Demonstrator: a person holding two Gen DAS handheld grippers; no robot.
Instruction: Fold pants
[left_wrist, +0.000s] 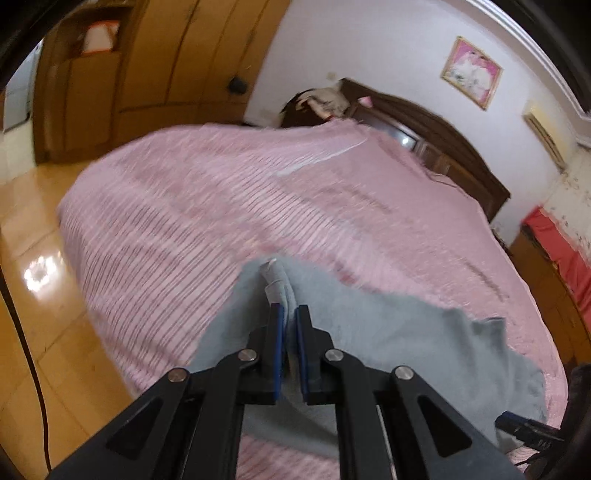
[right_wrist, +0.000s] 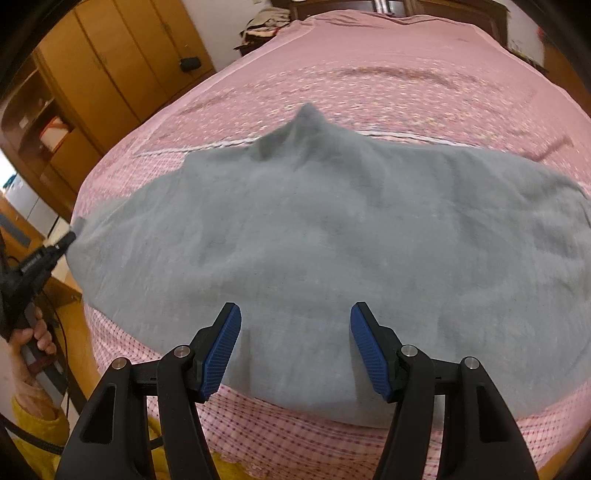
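Grey pants (right_wrist: 332, 236) lie spread over the lower middle of the right wrist view, on a bed (right_wrist: 369, 74) covered by a pink patterned sheet. In the left wrist view, the left hand-held gripper (left_wrist: 290, 314) at lower centre is clenched on a bunched fold of the pants (left_wrist: 369, 332), a hem edge sticking out past its blue pads. The right hand-held gripper (right_wrist: 295, 314), at the bottom of its own view, is released: its blue pads stand wide apart above the near edge of the cloth, holding nothing. At the left edge of that view a hand (right_wrist: 33, 339) with a yellow sleeve grips the handle of the other gripper. An open wooden shelf compartment (right_wrist: 48, 129) at upper left holds a small box, too blurred to identify.
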